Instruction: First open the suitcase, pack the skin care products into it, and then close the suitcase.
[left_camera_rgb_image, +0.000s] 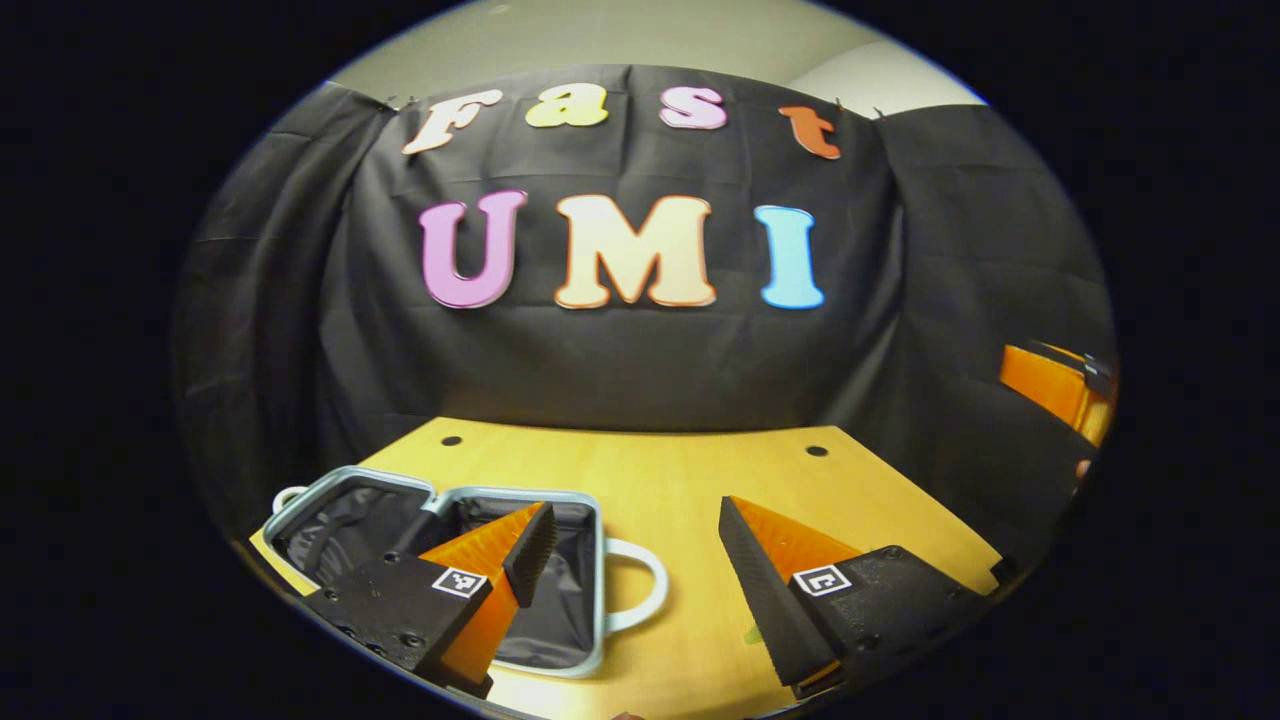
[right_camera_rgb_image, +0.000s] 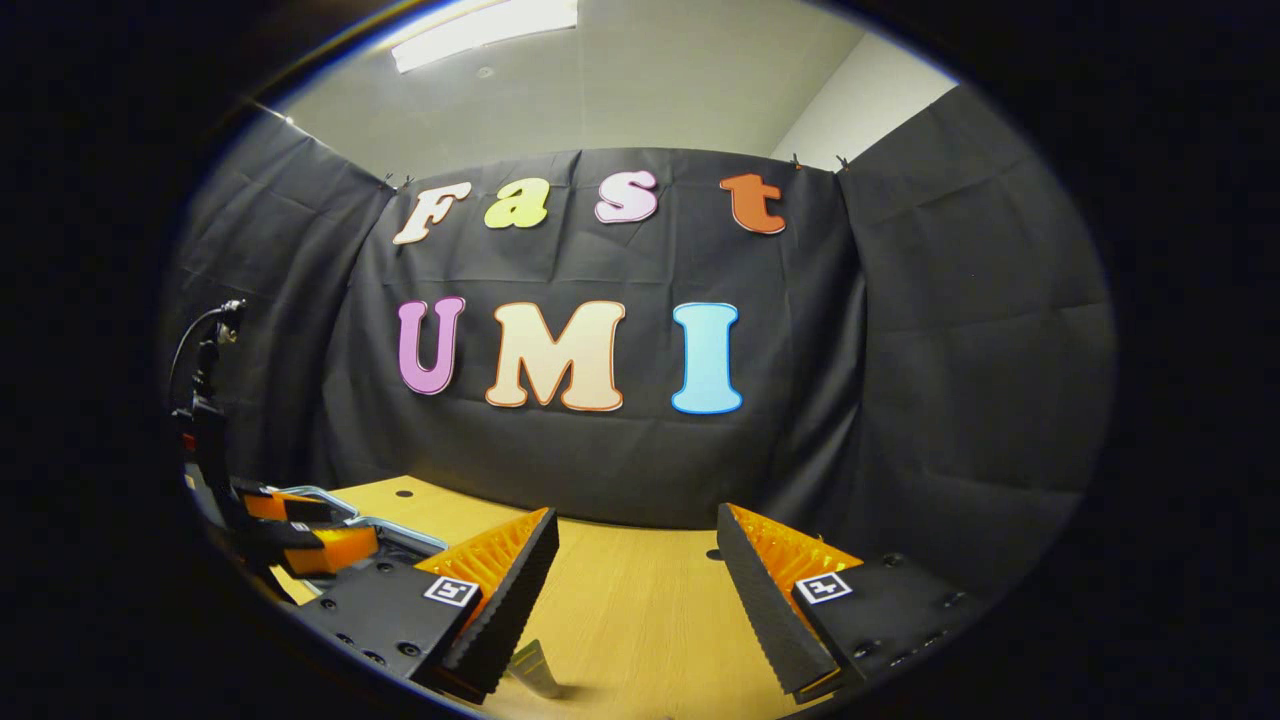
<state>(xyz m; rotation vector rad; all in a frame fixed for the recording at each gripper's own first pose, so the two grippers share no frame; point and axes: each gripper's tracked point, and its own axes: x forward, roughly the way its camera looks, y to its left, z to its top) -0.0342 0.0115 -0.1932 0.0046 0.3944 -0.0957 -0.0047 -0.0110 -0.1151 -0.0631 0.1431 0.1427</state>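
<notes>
**Suitcase lying open, both claws empty above the table**

The left gripper (left_camera_rgb_image: 635, 560) is hanging with its fingers spread wide and nothing between them; its ribbed, wedge-shaped fingers are tapering toward their tips. The suitcase (left_camera_rgb_image: 590, 600) is lying directly under its left-hand finger in the left gripper view, already opened flat: two shallow halves with rounded corners, a pale metallic rim, a dark, slightly creased fabric lining, and a pale loop handle (left_camera_rgb_image: 645, 585) sticking out toward the middle of the table. Nothing is showing inside the lining that I can make out as a product.

The right gripper (right_camera_rgb_image: 635, 580) is likewise standing wide open and holding nothing, off to the side of the suitcase over bare wood. In the right gripper view, a small pale, shiny object (right_camera_rgb_image: 535, 668) is lying just beside its left-hand finger; I cannot tell what it is. The left gripper is appearing at the far left of that view, over the suitcase rim.

The wooden table (left_camera_rgb_image: 700, 470) is smooth, light-grained, with small dark holes near its back edge, beyond the suitcase.

Judging the risks: the skin care products are not clearly identifiable, so reaching blind could knock one away. The suitcase is light-looking on a slick top, so a finger catching its rim or handle could slide it or flip a half shut.
</notes>
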